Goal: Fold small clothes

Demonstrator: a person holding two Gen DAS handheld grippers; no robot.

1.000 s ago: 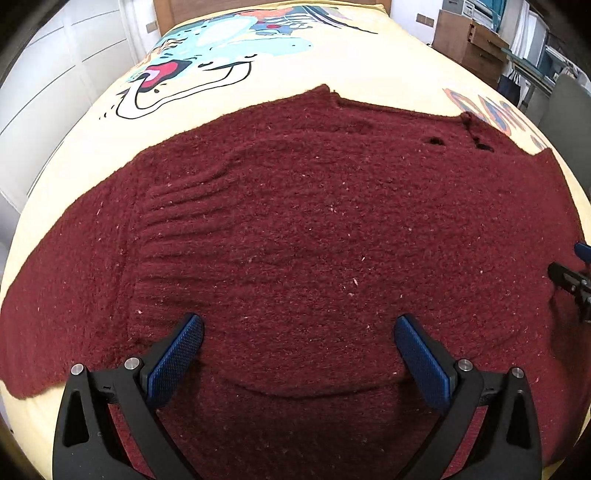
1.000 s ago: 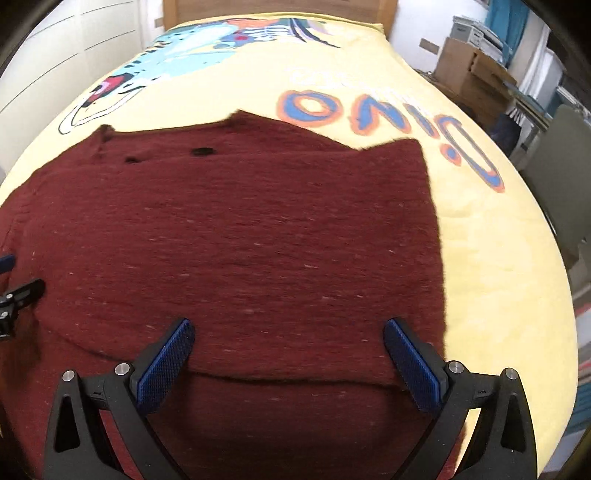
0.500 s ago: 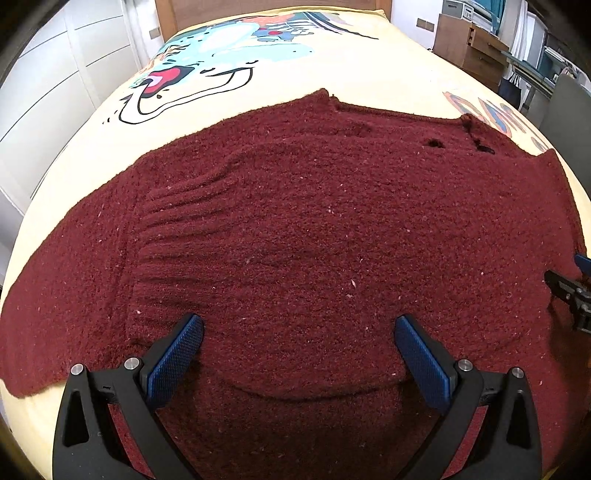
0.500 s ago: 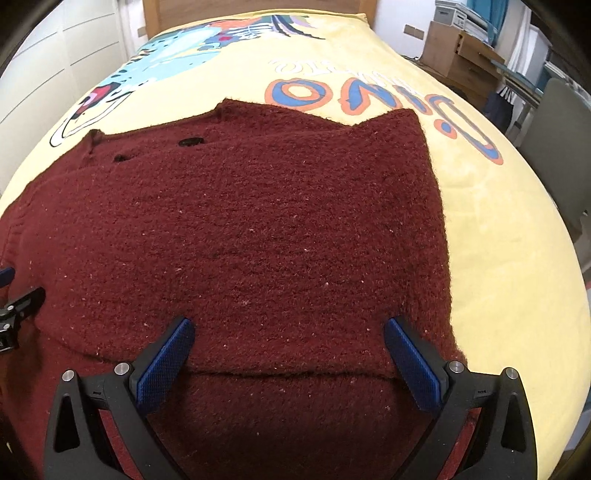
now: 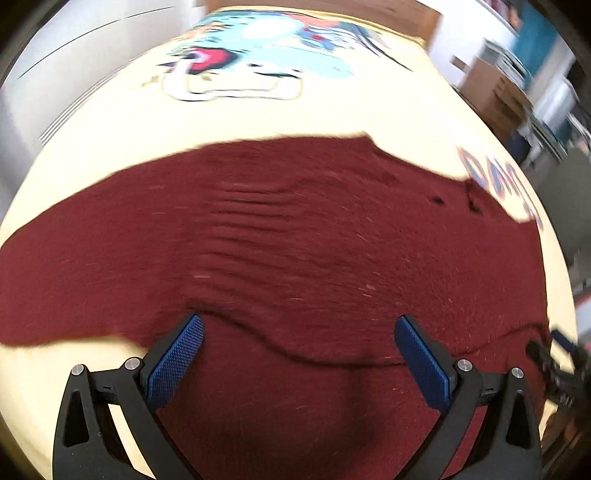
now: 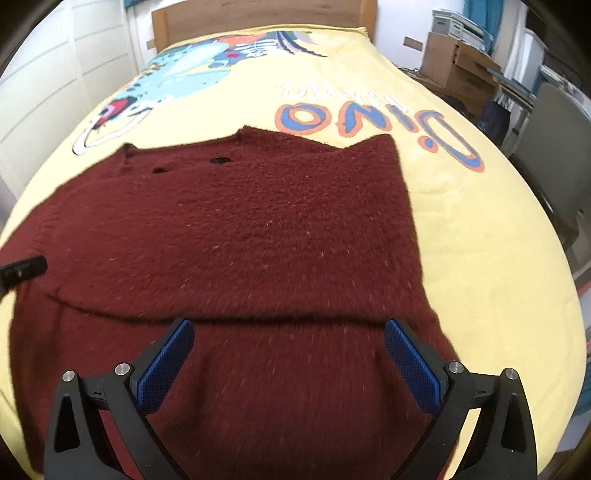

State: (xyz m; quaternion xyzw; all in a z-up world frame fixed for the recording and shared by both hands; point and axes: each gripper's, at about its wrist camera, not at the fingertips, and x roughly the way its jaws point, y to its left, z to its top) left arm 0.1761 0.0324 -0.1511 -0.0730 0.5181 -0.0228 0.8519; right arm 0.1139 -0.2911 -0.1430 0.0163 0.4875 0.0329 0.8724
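Note:
A dark red knit sweater [image 5: 303, 236] lies flat on a yellow bedspread [image 5: 110, 122], with a folded layer whose edge runs across just ahead of both grippers. It also shows in the right wrist view [image 6: 236, 236]. My left gripper [image 5: 298, 354] is open and empty, hovering over the sweater's near part. My right gripper [image 6: 284, 354] is open and empty over the sweater's right half. The right gripper's tip shows at the right edge of the left wrist view [image 5: 554, 365]; the left gripper's tip shows at the left edge of the right wrist view [image 6: 22, 269].
The bedspread [image 6: 480, 236] has a cartoon dinosaur print [image 6: 184, 77] and "Dino" lettering [image 6: 373, 122]. A wooden headboard [image 6: 258, 14] is at the far end. Cardboard boxes [image 6: 458, 66] and a chair [image 6: 554, 140] stand to the right; white cupboard doors [image 6: 55, 74] stand to the left.
Both grippers have pulled back and risen, so more bedspread shows beyond the sweater. The left wrist view has swung left and is blurred. Both grippers stay open.

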